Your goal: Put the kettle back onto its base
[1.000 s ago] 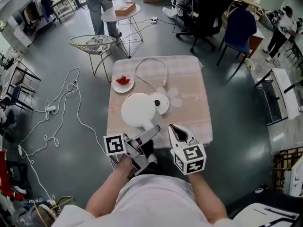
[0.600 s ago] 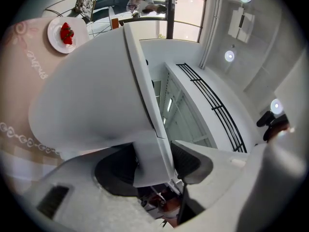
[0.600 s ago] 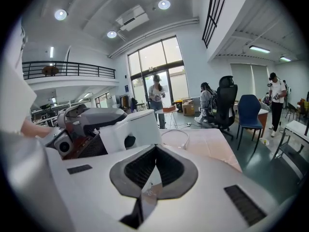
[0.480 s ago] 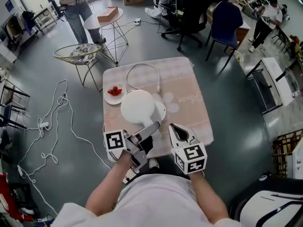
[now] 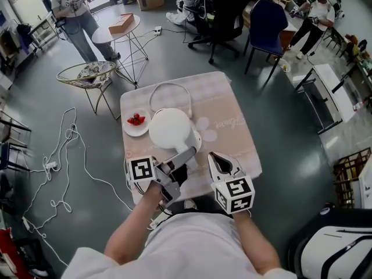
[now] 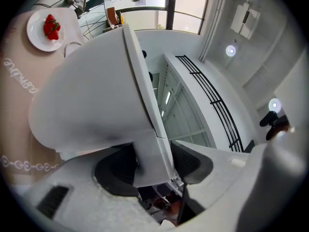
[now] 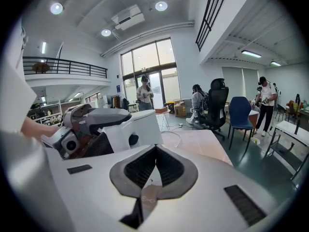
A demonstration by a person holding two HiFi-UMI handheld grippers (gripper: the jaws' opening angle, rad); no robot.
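The white kettle is over the table with its pink cloth. My left gripper is shut on the kettle's handle, which runs between both pads of the left gripper. The kettle body covers most of the round white base; only a strip of the rim shows on the right. Whether the kettle rests on the base I cannot tell. My right gripper is beside it at the table's near edge. The right gripper is shut with nothing in it, and the kettle stands just left of it.
A white plate of strawberries lies left of the kettle. The base's white cord loops across the far half of the table. A wire chair, a small round table, a blue chair and floor cables surround it.
The kettle has moved right over its base, whose black centre showed before and is now hidden. My right gripper has shifted only slightly.
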